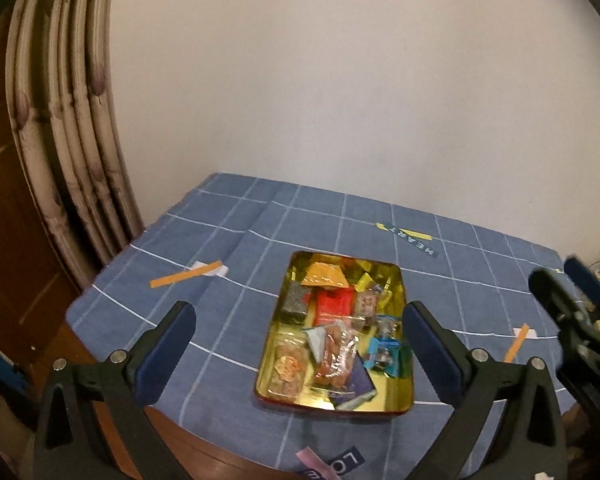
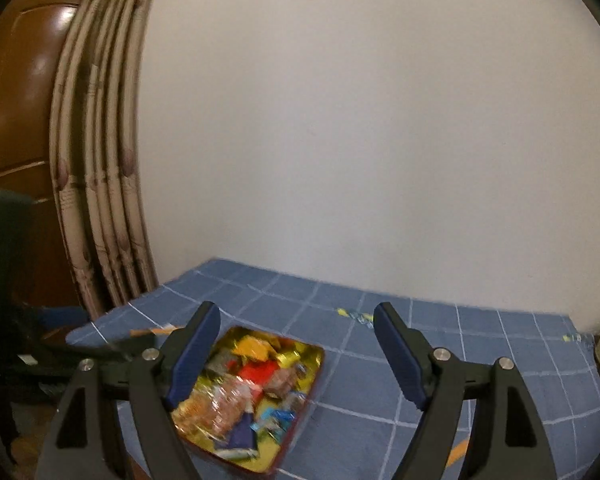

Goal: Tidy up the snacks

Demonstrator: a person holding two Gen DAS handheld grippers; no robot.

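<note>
An open golden tin (image 1: 405, 280) with a red rim lies on the blue checked cloth, filled with several wrapped snacks. Among them are an orange packet (image 1: 324, 274), a red packet (image 1: 334, 304), a clear bag of brown pieces (image 1: 336, 354) and a blue wrapper (image 1: 384, 354). My left gripper (image 1: 300, 308) hovers above the tin's near end, open wide with nothing between its fingers. My right gripper (image 2: 296, 312) is open and empty, up over the cloth to the right of the tin (image 2: 320, 356). In the left wrist view it shows blurred at the right edge (image 1: 560, 276).
Orange tape strips (image 1: 186, 274) (image 1: 516, 342) and a "HEART" label (image 1: 414, 238) lie on the tablecloth (image 1: 460, 280). A curtain (image 1: 60, 140) and a brown door (image 2: 16, 100) stand at the left, a plain wall behind. The table's wooden front edge (image 1: 204, 448) shows below the cloth.
</note>
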